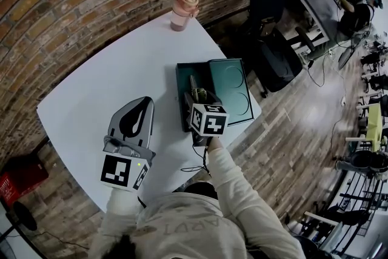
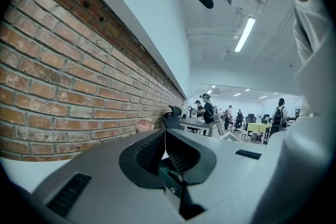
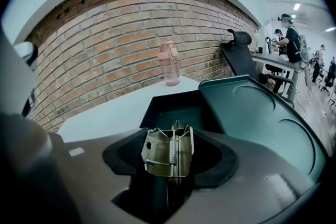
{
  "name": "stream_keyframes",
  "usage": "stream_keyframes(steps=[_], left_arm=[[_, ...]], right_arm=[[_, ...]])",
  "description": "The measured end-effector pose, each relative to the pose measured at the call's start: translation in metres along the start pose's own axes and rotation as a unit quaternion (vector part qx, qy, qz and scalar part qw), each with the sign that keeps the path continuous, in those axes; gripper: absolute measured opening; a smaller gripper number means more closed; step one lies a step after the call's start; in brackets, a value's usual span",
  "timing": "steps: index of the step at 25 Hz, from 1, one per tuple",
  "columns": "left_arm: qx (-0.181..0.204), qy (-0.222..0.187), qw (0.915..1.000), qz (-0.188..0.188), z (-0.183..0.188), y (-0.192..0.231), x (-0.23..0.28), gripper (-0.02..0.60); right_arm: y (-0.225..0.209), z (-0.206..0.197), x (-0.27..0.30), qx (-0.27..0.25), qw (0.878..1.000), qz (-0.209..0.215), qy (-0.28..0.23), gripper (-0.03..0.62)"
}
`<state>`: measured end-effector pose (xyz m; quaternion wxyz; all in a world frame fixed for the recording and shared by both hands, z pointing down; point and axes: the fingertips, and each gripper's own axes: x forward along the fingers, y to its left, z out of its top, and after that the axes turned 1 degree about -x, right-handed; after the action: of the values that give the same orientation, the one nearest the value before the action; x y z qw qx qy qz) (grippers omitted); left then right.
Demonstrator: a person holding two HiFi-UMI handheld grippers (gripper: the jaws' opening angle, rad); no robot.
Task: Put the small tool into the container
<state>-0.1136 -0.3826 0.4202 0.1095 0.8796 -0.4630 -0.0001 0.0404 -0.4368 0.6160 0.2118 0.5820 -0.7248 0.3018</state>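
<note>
The small tool [image 3: 169,153] is an olive metal clamp with a spring, and my right gripper [image 3: 171,140] is shut on it. In the head view the tool [image 1: 196,93] and right gripper [image 1: 199,99] hang over the open dark green container [image 1: 180,85] at the table's right side. The container's inside [image 3: 181,111] shows just past the tool, and its lid [image 3: 254,113] lies open to the right. My left gripper [image 1: 146,104] rests low over the white table [image 1: 91,100], left of the container. Its fingertips [image 2: 159,139] meet with nothing between them.
A pink bottle [image 1: 183,11] stands at the table's far edge by the brick wall [image 1: 73,3]. The lid [image 1: 233,91] reaches the table's right edge. Beyond is wooden floor [image 1: 291,124], a black chair [image 1: 276,60], and desks with people.
</note>
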Motion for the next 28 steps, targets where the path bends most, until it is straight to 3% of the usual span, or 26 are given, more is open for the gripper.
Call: stream_keyframes(steps=[21, 24, 28], left_arm=[[0.015, -0.004, 0.9999, 0.004, 0.009, -0.024, 0.001, 0.011], [0.02, -0.005, 0.9998, 0.005, 0.01, -0.031, -0.002, 0.011], [0.026, -0.007, 0.9996, 0.007, 0.013, -0.038, -0.007, 0.011]], right_arm=[[0.007, 0.012, -0.031, 0.028, 0.997, 0.058, -0.043, 0.25], [0.007, 0.012, -0.038, 0.027, 0.996, 0.065, -0.05, 0.185], [0.008, 0.015, -0.05, 0.013, 0.996, 0.067, -0.064, 0.041]])
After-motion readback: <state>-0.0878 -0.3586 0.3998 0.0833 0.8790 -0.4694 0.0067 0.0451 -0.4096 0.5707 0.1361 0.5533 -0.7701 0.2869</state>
